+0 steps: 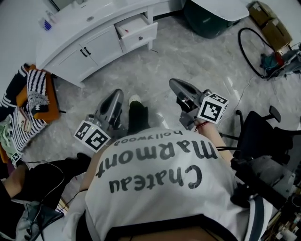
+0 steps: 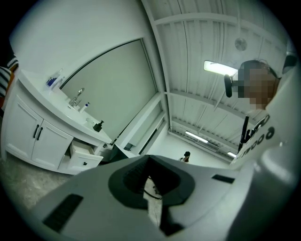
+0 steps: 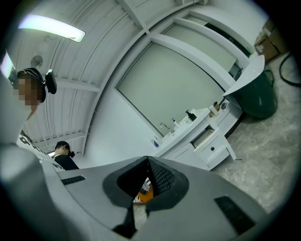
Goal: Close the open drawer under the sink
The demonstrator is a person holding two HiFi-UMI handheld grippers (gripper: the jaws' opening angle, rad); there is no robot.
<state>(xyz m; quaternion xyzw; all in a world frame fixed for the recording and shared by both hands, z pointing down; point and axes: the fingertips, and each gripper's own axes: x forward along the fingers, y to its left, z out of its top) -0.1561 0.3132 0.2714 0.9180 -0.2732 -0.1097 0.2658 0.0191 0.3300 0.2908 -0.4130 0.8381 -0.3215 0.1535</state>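
— So, how are the hands held?

— Both reach forward, level. The grey left gripper (image 1: pixel 116 93) and the grey right gripper (image 1: pixel 174 84) sit side by side above the grey marbled floor (image 1: pixel 197 61), with the person's dark-clad leg (image 1: pixel 137 117) between them. Each gripper has its jaws pressed together with nothing in them.

— And the drawer?

— The white drawer with a small dark knob (image 1: pixel 139 34) stands pulled out of the white vanity cabinet (image 1: pixel 101 47), below the counter (image 1: pixel 110 12) and well apart from both grippers. I can't tell what is in it.
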